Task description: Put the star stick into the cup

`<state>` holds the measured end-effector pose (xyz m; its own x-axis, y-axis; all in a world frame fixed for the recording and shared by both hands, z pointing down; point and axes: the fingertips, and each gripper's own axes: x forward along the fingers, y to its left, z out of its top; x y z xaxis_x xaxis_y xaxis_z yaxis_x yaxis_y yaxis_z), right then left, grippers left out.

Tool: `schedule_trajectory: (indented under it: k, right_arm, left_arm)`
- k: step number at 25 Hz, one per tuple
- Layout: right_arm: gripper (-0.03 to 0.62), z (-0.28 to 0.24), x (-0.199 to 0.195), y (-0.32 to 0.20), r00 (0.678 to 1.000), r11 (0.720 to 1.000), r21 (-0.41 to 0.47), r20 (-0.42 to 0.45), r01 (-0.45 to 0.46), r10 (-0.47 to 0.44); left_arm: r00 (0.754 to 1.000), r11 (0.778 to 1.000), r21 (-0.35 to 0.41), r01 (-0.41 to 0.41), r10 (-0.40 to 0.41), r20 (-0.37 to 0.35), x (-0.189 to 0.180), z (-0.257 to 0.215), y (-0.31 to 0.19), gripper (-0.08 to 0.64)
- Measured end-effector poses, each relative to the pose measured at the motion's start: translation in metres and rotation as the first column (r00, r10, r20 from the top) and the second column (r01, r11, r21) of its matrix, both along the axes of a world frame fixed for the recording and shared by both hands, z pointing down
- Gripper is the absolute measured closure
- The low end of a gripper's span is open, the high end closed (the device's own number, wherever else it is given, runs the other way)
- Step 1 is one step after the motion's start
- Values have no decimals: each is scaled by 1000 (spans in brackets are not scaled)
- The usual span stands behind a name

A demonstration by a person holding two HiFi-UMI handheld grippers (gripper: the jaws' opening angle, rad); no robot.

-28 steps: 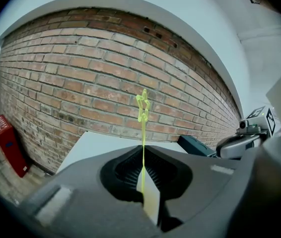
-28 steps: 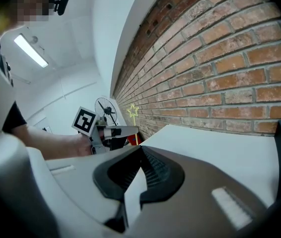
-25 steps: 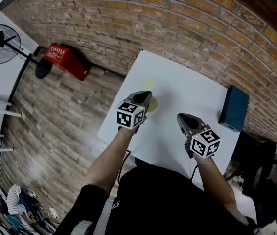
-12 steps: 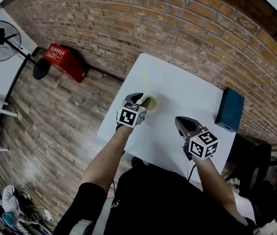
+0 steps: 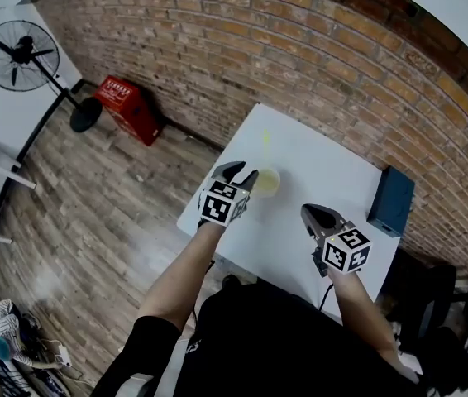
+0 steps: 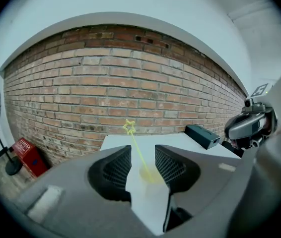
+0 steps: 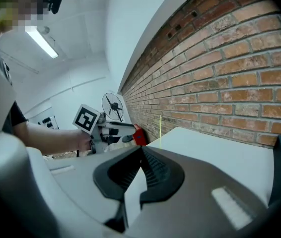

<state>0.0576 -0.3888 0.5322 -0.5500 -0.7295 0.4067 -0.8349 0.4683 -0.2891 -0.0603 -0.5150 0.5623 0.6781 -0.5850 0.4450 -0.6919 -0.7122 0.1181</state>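
Note:
A thin yellow star stick (image 5: 265, 143) stands tilted in a small translucent yellow cup (image 5: 267, 180) on the white table (image 5: 321, 168). My left gripper (image 5: 242, 172) is just left of the cup, open, with nothing pressed between its pads. In the left gripper view the star stick (image 6: 135, 145) and the cup (image 6: 150, 175) show in the gap between the spread jaws. My right gripper (image 5: 311, 213) hovers over the table's near right part, apart from the cup, its jaws shut on nothing. The right gripper view shows the star stick (image 7: 160, 129) far ahead.
A dark blue box (image 5: 391, 198) lies at the table's right edge near the brick wall. On the wooden floor to the left are a red case (image 5: 133, 107) and a standing fan (image 5: 21, 55). The table's left edge runs just under my left gripper.
My left gripper, shut over the cup a second ago, now stands open and a little back from it. The star stick stays standing in the cup. The right gripper has hardly moved.

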Motion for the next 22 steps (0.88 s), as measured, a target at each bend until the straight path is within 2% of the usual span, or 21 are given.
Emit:
schedule_trajectory:
  k: [6,9,10,12,15,19,22]
  right_arm:
    - [590,-15,-22,2,1000,998,70,-14,6,-5]
    - [552,-27,-33,2,1000,993,119,-14,-6,8]
    - [549,-30,-35,3,1000,991,131,-9,-17,18]
    - [541,-34,-37,6,999,989,140,16,-43,41]
    - [526,-32,-44,14,996,990,119,59,-74,67]
    - [522,-28,-50,29,993,991,96,85,-96,88]
    - [520,-30,-42,33,994,988,113,57,-103,97]
  left_arm:
    - [999,999,50,15,-13,-40,-39,-39,32,416]
    - [999,994,109,-17,22,-42,-56,-56,49,430]
    - [999,991,133,-36,41,-34,-60,-60,57,439]
    - [997,980,184,-77,76,9,-68,-66,71,556]
    - [994,969,223,-105,93,62,-80,-65,83,555]
    - [995,976,195,-96,99,-7,-87,-68,94,555]
    - [995,978,196,-66,79,-59,-88,-79,100,555]
